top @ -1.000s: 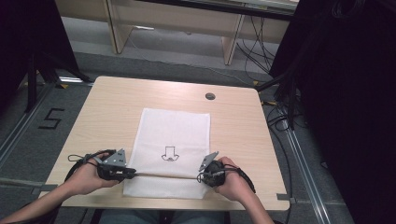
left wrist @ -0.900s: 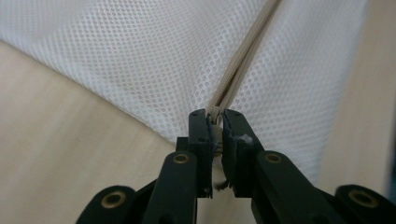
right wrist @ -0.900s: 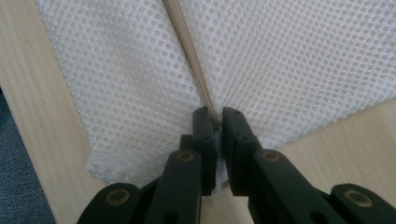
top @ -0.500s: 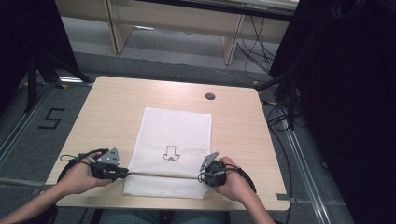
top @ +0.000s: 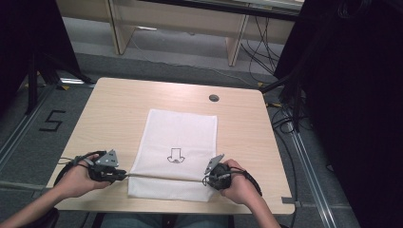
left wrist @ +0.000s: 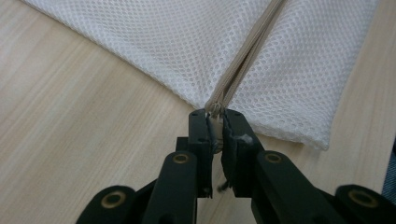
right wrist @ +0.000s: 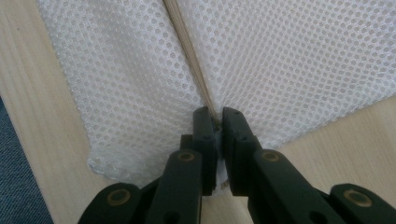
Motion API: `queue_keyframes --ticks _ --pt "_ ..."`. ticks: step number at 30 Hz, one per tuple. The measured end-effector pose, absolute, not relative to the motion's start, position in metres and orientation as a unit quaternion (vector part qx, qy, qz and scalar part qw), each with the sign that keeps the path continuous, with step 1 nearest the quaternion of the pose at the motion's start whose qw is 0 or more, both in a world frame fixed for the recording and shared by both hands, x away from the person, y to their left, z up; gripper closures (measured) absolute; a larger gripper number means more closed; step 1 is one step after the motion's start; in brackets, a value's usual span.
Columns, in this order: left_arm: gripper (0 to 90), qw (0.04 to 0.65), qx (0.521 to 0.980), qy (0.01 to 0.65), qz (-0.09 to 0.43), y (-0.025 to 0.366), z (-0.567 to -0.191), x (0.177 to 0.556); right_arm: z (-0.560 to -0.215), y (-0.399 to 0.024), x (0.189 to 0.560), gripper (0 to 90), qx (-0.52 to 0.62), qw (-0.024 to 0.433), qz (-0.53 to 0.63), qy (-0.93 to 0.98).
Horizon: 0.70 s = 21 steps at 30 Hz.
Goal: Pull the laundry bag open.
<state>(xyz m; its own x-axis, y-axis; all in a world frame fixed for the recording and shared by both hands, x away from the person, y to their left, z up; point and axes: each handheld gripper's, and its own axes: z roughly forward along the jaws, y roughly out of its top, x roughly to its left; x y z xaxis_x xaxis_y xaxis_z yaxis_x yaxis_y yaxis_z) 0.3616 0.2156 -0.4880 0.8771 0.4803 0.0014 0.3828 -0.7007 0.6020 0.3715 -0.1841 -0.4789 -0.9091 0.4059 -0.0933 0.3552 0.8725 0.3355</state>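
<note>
The hand-held gripper pinches the end of a beige zipper at the corner of a white mesh bag lying on the counter.

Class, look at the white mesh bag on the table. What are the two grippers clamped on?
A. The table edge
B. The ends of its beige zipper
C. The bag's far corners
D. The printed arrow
B: the left gripper and right gripper each pinch an end of the beige zipper on the mesh bag.

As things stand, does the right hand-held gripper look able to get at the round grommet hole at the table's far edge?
Probably not right now: the right hand-held gripper is shut on the mesh bag's zipper; the grommet hole lies across open tabletop.
</note>
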Motion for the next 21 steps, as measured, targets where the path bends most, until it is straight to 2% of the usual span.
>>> queue_keyframes --ticks 10,19,21 --pt "81.9 0.296 0.925 0.223 0.081 0.2165 -0.4882 0.3646 -0.4793 -0.1849 0.3712 83.6 0.207 0.077 0.163 0.962" --pt "80.3 0.331 0.902 0.264 0.077 0.2154 -0.4891 0.3637 -0.4786 -0.1856 0.3694 69.0 0.236 0.057 0.172 0.955" --pt "73.8 0.336 0.9 0.269 0.072 0.2169 -0.4872 0.3648 -0.4779 -0.1877 0.371 63.3 0.236 0.061 0.186 0.952"
